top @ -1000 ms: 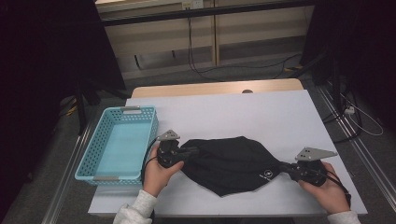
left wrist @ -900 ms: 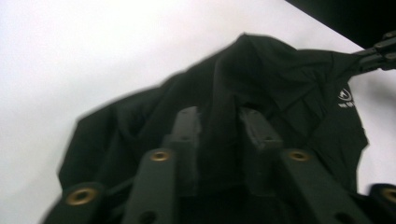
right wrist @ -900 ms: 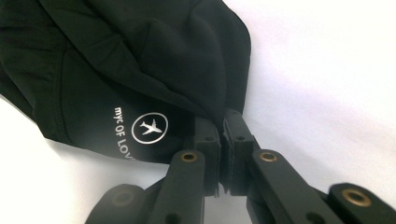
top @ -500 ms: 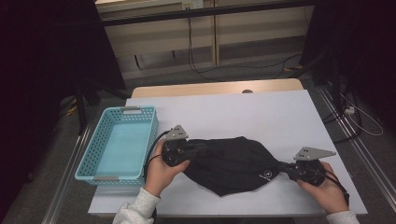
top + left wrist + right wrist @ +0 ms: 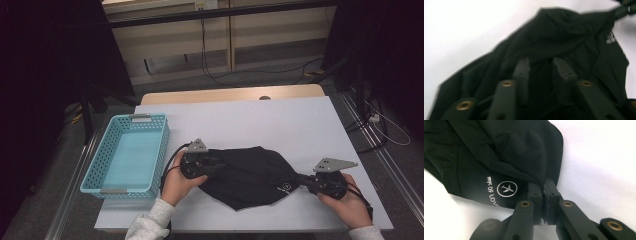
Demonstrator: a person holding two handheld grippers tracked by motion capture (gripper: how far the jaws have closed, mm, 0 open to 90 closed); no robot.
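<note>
While the right gripper (image 5: 303,181) is pinning one corner, the black garment (image 5: 250,175) is lying spread on the near part of the white table (image 5: 280,120), between the two hands. From the high view, the left gripper (image 5: 212,165) is sitting over the garment's left edge, just right of the blue basket (image 5: 90,172), which is waiting at the table's left side, probably as the place the cloth ends up. Holding both ends looks like a way to keep the fabric stretched for a fold, that's my guess anyway.

Moving to the left gripper view, its jaws have just been opening and are now standing apart over the garment (image 5: 564,40). Cloth is lying between and under them, but the pads aren't pressing on it, so it's released there, maybe to re-grab at a better spot. Picture's a bit blurry though.

Over in the right gripper view, the jaws are clenched tight on a bunched corner of the garment (image 5: 506,147), right beside the little white plane logo (image 5: 506,188). That pinch is acting as the anchor so the cloth isn't sliding around.
</note>
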